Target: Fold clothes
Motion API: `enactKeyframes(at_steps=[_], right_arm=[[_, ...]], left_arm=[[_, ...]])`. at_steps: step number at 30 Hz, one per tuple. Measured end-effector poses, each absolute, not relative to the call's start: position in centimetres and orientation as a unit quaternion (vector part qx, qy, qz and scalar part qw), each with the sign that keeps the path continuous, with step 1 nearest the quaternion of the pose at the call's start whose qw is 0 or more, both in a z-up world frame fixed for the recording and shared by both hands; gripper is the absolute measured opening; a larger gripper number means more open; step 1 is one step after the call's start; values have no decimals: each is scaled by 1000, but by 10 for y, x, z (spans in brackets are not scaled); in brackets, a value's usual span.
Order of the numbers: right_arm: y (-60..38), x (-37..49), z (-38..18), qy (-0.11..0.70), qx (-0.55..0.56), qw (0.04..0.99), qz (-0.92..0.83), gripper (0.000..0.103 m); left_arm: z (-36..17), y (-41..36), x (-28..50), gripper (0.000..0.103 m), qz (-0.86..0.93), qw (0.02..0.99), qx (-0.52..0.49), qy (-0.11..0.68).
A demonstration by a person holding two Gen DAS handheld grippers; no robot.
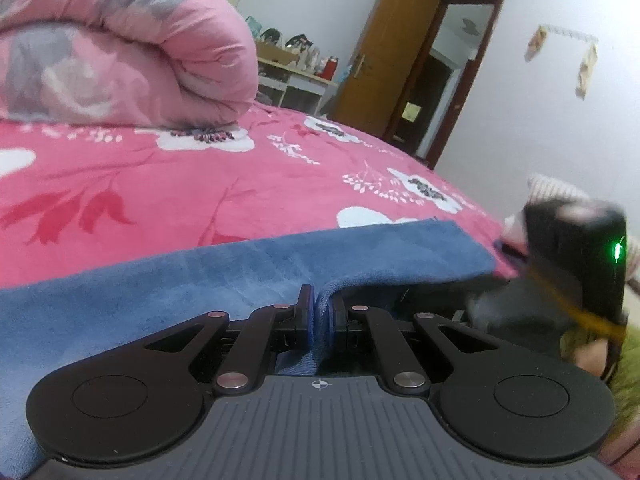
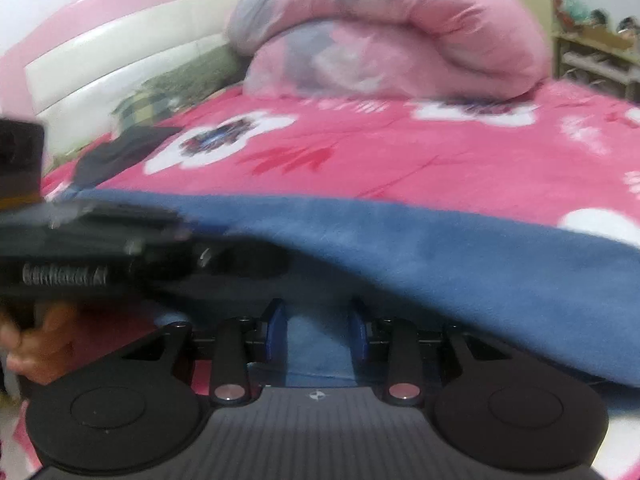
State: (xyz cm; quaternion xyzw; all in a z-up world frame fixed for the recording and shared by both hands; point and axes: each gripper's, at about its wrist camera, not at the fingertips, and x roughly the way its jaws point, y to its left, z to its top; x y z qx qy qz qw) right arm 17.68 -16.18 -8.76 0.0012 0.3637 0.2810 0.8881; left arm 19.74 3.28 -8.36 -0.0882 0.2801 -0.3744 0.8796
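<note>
Both grippers grasp the near edge of a blue garment (image 1: 248, 276) on the bed (image 1: 200, 184), left gripper (image 1: 319, 312) clenched on a pinch, right gripper (image 2: 318, 332) wider around a thicker fold, likely poised to carry that edge across, which needs both holds kept.

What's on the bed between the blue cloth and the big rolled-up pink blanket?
Only bare pink flowered bedsheet between the blue cloth and the rolled blanket, clearest in the left wrist view.

Blurred, unreadable lettering on left gripper (image 2: 316, 332)

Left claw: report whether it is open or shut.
Shut on the blue garment. In the left wrist view the left claw has its blue pads nearly together, with a fold of the cloth pinched between them.
</note>
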Motion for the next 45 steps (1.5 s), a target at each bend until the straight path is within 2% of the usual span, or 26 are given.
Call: enactKeyframes(at_steps=[3, 8, 10, 13, 17, 23, 29, 35, 45], right_arm=[[-143, 162, -86, 347, -52, 874, 336, 32], [-141, 181, -86, 339, -14, 877, 339, 32], [-128, 176, -92, 349, -38, 856, 379, 33], [-121, 159, -85, 324, -65, 839, 433, 31], [-119, 174, -89, 320, -37, 861, 394, 32], [-114, 126, -86, 311, -77, 834, 449, 32], [-188, 110, -62, 261, 0, 912, 316, 31], [-207, 155, -84, 316, -79, 933, 154, 31], [-299, 183, -97, 311, -107, 944, -11, 30]], left_arm=[[-83, 34, 201, 5, -376, 877, -96, 283], [-81, 34, 200, 5, -382, 874, -97, 284], [-81, 34, 200, 5, -383, 874, -95, 284], [-81, 35, 202, 5, -382, 873, -98, 287], [-81, 35, 201, 5, -384, 872, -97, 287], [-83, 34, 201, 5, -384, 872, -96, 289], [-84, 33, 199, 5, -382, 873, -99, 285], [-85, 32, 197, 5, -385, 874, -96, 281], [-86, 31, 196, 5, -388, 873, -93, 282]])
